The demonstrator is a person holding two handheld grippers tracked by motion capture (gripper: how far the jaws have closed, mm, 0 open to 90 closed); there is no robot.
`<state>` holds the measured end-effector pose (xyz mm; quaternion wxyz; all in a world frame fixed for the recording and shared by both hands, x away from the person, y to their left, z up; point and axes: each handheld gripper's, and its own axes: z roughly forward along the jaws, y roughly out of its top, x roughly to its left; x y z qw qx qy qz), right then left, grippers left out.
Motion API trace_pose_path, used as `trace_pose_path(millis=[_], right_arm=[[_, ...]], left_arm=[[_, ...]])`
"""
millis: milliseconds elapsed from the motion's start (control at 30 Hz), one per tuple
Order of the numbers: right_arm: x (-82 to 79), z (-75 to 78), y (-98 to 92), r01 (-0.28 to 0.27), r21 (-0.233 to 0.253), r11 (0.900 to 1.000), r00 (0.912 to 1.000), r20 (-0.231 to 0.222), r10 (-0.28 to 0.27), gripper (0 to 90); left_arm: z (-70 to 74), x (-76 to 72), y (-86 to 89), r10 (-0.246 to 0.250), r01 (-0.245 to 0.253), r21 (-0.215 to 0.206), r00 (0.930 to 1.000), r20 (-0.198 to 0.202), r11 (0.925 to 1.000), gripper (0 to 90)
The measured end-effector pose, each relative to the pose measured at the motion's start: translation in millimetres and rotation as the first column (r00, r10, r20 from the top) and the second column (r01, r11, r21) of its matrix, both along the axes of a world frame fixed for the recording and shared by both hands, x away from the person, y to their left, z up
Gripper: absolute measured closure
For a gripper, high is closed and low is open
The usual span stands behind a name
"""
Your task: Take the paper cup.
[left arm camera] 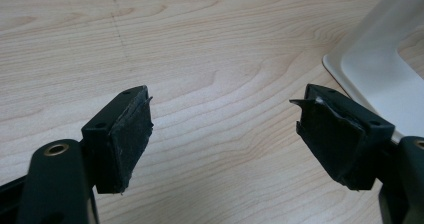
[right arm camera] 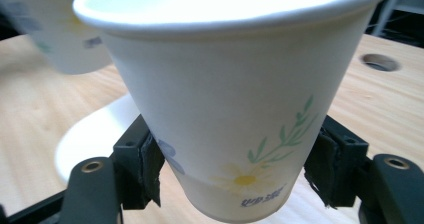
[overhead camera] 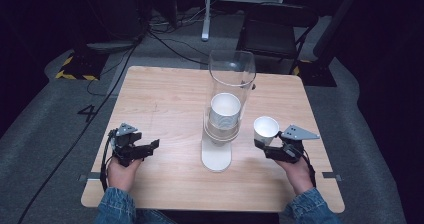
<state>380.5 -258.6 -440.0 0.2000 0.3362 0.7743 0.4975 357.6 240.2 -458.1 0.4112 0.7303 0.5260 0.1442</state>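
Note:
A clear tube dispenser point(overhead camera: 231, 79) stands on a white base point(overhead camera: 216, 156) at the table's middle, with a stack of white paper cups point(overhead camera: 224, 111) inside. My right gripper point(overhead camera: 262, 146) is shut on a single flower-printed paper cup point(overhead camera: 265, 128), upright, just right of the dispenser. In the right gripper view both pads press the lower sides of that cup point(right arm camera: 235, 99), and my right gripper point(right arm camera: 235, 169) holds it above the wood. My left gripper point(overhead camera: 150, 146) rests left of the base, open. Between the fingertips of the left gripper point(left arm camera: 225, 114) lies bare wood, with the white base point(left arm camera: 375, 69) at the right.
The light wooden table point(overhead camera: 165, 99) has a small round hole point(right arm camera: 379, 62) behind the held cup. Beyond the far edge stand a black folding chair point(overhead camera: 272, 34) and a white stand point(overhead camera: 205, 14), with cables point(overhead camera: 165, 39) on the grey floor.

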Motion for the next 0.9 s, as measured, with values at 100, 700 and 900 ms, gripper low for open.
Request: trace_pose_path(millis=[100,700,900], right_arm=[[6.2,0.2,-9.9,0.043,0.012,0.999,0.9991,-0.003,-0.043,32.3],[34.2,-12.9,-45.2,0.187,-0.026,0.982,0.9820,-0.022,-0.188,32.1],[44.9,-24.9,-48.3,0.213,-0.075,0.974,0.9745,-0.056,-0.217,32.0]], left_arm=[[-0.6,-2.3,1.9,0.004,-0.004,0.012,1.0000,-0.003,0.9999,21.7],[-1.2,-12.5,9.1,0.000,0.001,0.044,0.9999,-0.016,0.9990,20.1],[-2.3,-14.2,9.5,0.000,0.001,0.043,0.9997,-0.024,0.9991,20.0]])
